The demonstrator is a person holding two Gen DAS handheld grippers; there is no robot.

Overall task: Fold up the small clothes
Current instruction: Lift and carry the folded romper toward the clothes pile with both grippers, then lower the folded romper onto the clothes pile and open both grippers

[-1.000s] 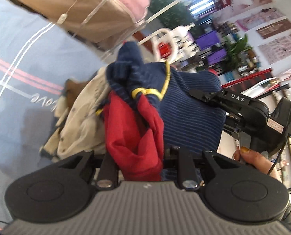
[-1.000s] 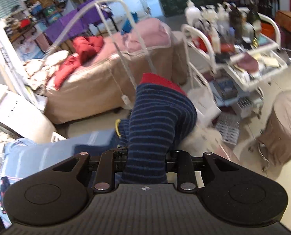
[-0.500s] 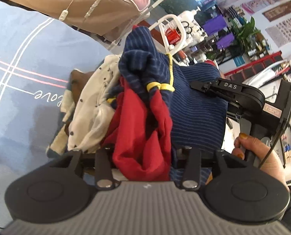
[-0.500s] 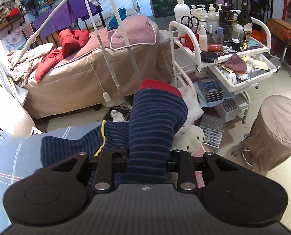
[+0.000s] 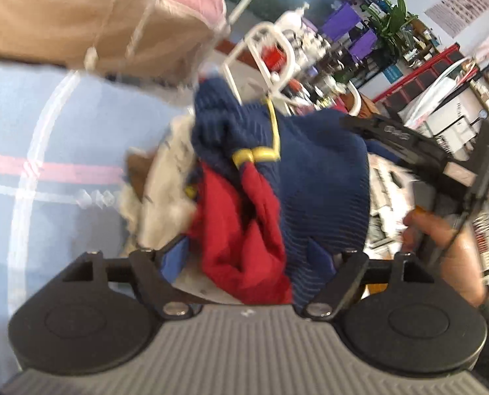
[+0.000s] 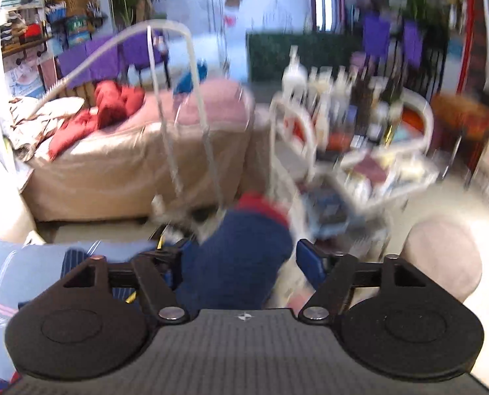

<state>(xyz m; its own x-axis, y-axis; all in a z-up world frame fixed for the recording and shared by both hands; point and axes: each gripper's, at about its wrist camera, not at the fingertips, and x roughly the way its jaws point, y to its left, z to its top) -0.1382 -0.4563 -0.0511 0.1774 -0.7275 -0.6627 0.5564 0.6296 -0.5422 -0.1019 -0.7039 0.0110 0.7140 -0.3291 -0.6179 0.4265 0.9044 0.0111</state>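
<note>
- Left wrist view: the left gripper (image 5: pixel 244 256) has its jaws spreading apart; the red part of the navy garment (image 5: pixel 310 177) lies between them, and no pad presses on it.
- The garment, navy with yellow trim and a red panel, is bunched up on the blue sheet (image 5: pixel 47 125), beside a cream garment (image 5: pixel 165 197) that lies to its left.
- On the right, a hand (image 5: pixel 448 247) holds the right gripper (image 5: pixel 362 121) by its handle, its tip at the garment's far edge.
- Right wrist view, blurred: the right gripper (image 6: pixel 241 260) is spreading wide; a navy fold with a red edge (image 6: pixel 237 263) sits between the fingers, clear of the right pad.
- Behind stand a beige couch (image 6: pixel 112 177) and a white cart (image 6: pixel 359 151).
</note>
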